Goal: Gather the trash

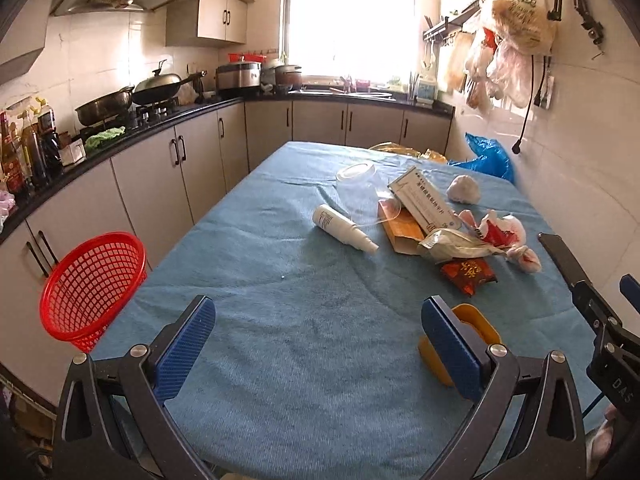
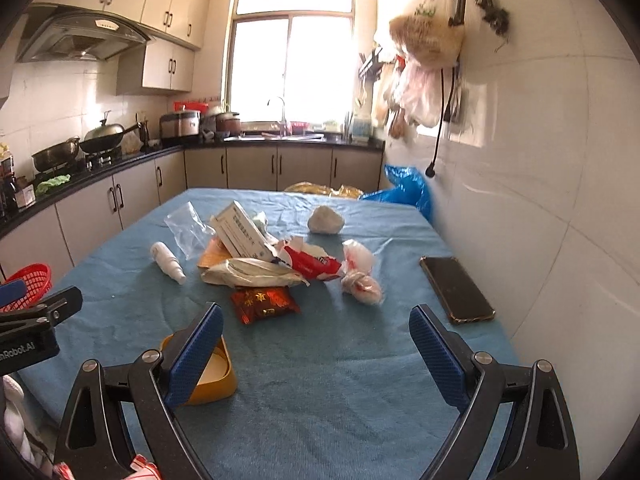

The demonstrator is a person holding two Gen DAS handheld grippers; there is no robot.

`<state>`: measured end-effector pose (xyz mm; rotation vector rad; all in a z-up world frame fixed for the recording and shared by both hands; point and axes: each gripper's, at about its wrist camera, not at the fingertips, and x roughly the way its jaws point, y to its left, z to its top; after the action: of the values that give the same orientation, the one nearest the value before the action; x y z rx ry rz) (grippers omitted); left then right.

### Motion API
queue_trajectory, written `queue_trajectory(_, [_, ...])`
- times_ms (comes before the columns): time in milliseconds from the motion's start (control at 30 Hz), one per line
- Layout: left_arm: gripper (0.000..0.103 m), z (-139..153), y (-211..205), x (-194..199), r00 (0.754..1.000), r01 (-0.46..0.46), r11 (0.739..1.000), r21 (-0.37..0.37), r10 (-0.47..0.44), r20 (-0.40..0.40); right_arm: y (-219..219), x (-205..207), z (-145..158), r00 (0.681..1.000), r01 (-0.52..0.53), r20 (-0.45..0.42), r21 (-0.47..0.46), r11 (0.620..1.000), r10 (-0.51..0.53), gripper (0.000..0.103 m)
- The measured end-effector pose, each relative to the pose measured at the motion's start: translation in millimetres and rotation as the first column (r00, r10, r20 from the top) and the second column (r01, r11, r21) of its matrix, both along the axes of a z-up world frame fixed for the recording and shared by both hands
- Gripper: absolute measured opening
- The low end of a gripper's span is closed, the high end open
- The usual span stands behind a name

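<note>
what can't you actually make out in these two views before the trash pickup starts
- Yellow container: left wrist view, partly hidden behind the left gripper finger; contents unclear in both views.
- Red basket: right wrist view, cut off by the left gripper body; its inside is unseen in either view.
- White box: print too small to read.
- Orange packet: mostly covered by the box and the crumpled wrapper.
- Phone: left wrist view shows only its edge.
</note>
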<state>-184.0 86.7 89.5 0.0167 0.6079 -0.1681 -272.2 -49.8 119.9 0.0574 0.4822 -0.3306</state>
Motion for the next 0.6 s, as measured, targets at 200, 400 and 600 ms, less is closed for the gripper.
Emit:
queue_trajectory(200, [0.103,6.4,4.6,-21.7,0.999,0.000,1.000,-0.007,0.000,0.043,10.4,-16.7,-2.3,1.000,0.001,-0.004,-0.027,1.000,-0.001,0.097])
queue_trajectory(400, [0.103,8.7,8.6,-39.7,0.998,0.005,1.000,-0.017,-0.004,0.068,14.3,-35.3,-3.1,1.000,0.009,-0.001,-0.025,1.000,-0.009,0.097])
queue_trajectory(600, [0.103,10.6,8.8,-55.8,0.996,0.013,1.000,-0.016,-0.012,0.093,22.2,-52.9,-1.2,1.000,-0.003,0.014,-0.039,0.999,0.003,0.097])
